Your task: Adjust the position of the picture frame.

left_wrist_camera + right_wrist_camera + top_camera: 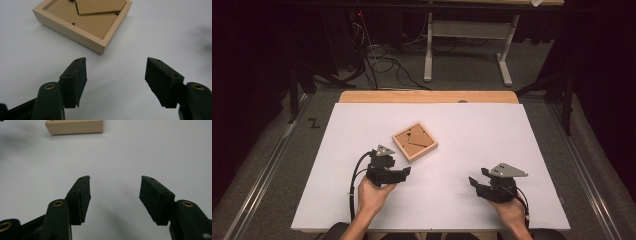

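object: small square picture frame of pale wood (414, 142), lying face down, brown fibreboard backing up, with a loose-looking triangular easel flap (100, 6) on the back
location: mid-table on the white tabletop (472, 200), turned diamond-wise to the table edges; just ahead of the left gripper, well apart from the right one
left gripper (404, 171): held low over the table, jaws apart, nothing between them; in the left gripper view the near corner of the frame (101, 51) sits just beyond the gap
right gripper (473, 181): also low, jaws apart and empty; in the right gripper view only an edge strip of the frame (75, 127) shows, far ahead
weight: probably light, thin wood rim plus board
stiffness: rim looks rigid, should take a firm pinch; backing board and flap likely thin, would flex or pop out
fragility: may have glass underneath, cannot tell from here; treat as breakable, no dropping
slip: bare wood against the jaw pads should hold ok; the frame could slide on the smooth tabletop when nudged
grip point: across one rim side, jaw on outer wall and jaw on inner lip, near the closest corner
avoid: the flap and the small dark tabs on the backing
risk: a one-corner hold may let it swing; the right gripper could steady the opposite side
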`<control>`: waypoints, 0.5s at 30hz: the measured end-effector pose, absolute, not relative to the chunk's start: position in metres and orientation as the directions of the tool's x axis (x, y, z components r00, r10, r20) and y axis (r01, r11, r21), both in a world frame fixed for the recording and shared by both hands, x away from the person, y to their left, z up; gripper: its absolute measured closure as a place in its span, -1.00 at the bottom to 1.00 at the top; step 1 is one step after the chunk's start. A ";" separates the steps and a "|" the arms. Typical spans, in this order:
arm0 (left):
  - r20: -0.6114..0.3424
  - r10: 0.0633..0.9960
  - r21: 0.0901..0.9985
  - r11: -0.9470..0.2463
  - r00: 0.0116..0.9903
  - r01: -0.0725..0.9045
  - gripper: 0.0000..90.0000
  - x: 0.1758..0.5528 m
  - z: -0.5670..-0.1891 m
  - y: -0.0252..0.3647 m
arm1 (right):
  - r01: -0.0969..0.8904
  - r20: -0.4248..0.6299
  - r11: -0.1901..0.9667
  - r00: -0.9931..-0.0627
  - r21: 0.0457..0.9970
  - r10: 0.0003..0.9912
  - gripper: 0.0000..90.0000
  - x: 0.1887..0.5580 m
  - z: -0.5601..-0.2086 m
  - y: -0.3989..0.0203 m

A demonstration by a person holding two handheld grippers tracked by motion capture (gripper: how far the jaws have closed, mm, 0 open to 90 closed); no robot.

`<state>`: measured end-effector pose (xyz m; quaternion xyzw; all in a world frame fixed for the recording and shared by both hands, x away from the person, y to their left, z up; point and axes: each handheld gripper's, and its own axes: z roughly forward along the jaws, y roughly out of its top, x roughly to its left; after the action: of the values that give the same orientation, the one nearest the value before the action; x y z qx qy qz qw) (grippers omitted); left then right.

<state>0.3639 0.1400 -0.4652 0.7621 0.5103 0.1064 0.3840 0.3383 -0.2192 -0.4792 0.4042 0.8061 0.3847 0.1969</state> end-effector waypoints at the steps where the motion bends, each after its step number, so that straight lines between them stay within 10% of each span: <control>1: -0.221 0.863 0.698 -0.186 0.455 0.691 -0.18 0.365 -0.465 0.140 | 0.497 -0.015 0.383 -0.596 0.779 0.803 -0.06 0.338 -0.479 -0.219; 15: -0.218 0.873 0.706 -0.168 0.437 0.688 -0.06 0.390 -0.462 0.144 | 0.480 -0.047 0.410 -0.604 0.776 0.795 -0.05 0.336 -0.480 -0.215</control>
<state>0.3904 0.1438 -0.4617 0.7546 0.5170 0.1199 0.3860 0.3356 -0.2153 -0.4800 0.3921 0.8130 0.3757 0.2102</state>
